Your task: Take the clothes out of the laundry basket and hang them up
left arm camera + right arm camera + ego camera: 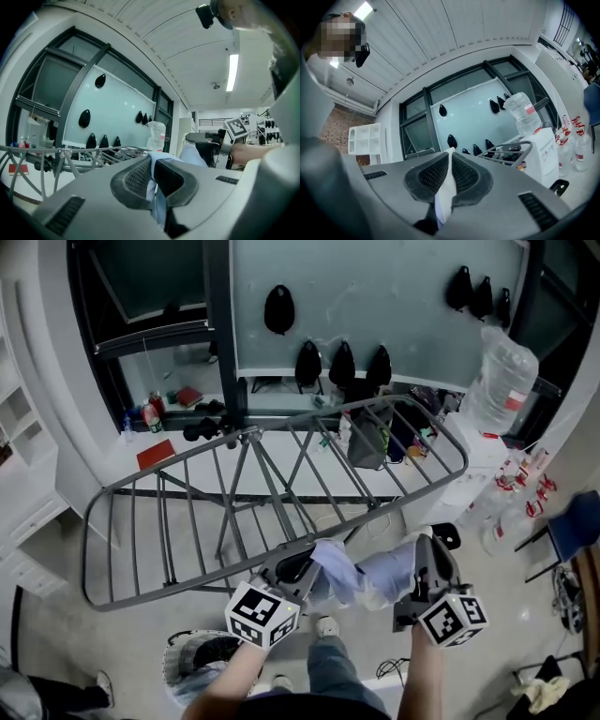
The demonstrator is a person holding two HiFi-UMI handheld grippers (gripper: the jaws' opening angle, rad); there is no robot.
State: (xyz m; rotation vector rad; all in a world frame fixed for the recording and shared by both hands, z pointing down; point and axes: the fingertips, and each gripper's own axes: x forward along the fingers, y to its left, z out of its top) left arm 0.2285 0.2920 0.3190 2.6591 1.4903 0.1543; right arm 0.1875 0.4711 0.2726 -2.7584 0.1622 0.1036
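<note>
A pale blue garment (361, 576) hangs stretched between my two grippers, just in front of the near rail of the grey drying rack (169, 589). My left gripper (298, 570) is shut on its left end, and the cloth (152, 185) shows pinched between the ribbed pads (138, 178). My right gripper (424, 563) is shut on the other end, with a strip of the cloth (446, 190) running down between its pads (432, 176). The laundry basket (192, 662) sits on the floor below my left arm, with pale cloth inside.
The rack (70, 154) spreads wide ahead with bare rails. A large water bottle (500, 381) stands on a white dispenser (473, 470) at the right. Small bottles (525, 488) and a blue chair (572, 526) are on the floor at the right. Another person's shoe (103, 688) shows at bottom left.
</note>
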